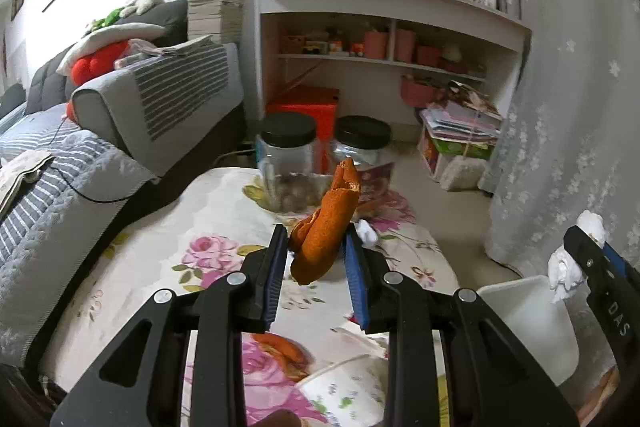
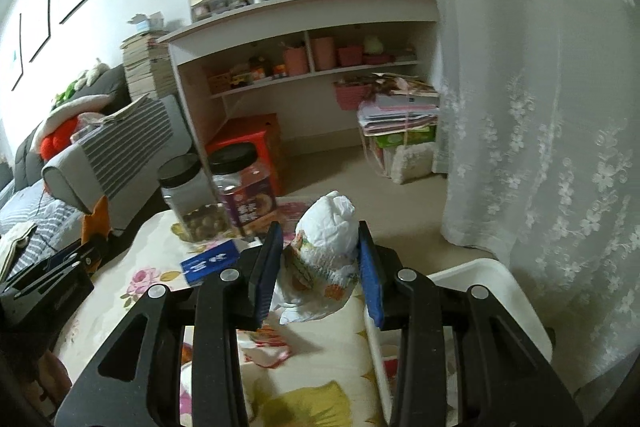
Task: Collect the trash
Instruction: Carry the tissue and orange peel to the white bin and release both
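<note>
My left gripper is shut on a curled orange peel and holds it above the floral tablecloth. My right gripper is shut on a crumpled white paper wad with a printed wrapper, held over the table's right edge. A white bin stands just right of the table, below and right of the wad. In the left wrist view the right gripper shows at the far right with the white wad, above the bin. In the right wrist view the left gripper and peel show at the left.
Two black-lidded clear jars stand at the table's far end. A blue box, another peel, a small white crumple and a wrapper lie on the cloth. A sofa is left, shelves behind, a curtain right.
</note>
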The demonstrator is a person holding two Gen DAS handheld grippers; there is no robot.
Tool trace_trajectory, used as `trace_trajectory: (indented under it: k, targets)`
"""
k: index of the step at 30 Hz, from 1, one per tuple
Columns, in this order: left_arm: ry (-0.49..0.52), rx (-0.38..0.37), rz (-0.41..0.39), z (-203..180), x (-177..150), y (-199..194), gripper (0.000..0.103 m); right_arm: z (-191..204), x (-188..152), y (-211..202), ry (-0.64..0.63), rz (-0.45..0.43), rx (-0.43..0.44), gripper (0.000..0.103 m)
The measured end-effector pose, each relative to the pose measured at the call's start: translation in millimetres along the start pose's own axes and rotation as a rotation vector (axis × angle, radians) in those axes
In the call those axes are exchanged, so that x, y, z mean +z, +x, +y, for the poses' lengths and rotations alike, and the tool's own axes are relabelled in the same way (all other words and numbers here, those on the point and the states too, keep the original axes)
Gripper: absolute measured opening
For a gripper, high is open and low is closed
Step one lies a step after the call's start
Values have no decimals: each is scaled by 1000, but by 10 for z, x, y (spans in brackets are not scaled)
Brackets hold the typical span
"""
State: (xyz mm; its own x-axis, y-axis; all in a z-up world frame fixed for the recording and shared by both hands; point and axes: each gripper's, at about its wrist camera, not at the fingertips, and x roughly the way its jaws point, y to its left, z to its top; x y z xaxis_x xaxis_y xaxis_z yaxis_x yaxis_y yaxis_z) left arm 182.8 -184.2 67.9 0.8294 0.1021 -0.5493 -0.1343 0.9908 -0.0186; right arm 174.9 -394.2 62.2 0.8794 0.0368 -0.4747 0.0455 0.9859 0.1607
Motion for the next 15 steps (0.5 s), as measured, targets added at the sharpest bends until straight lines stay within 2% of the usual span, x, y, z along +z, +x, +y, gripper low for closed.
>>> trace_trajectory:
  k: [15]
  targets:
    - [89,-92,-3,-814,-79,-108,29,-828,25,-73,130,20,-114,35]
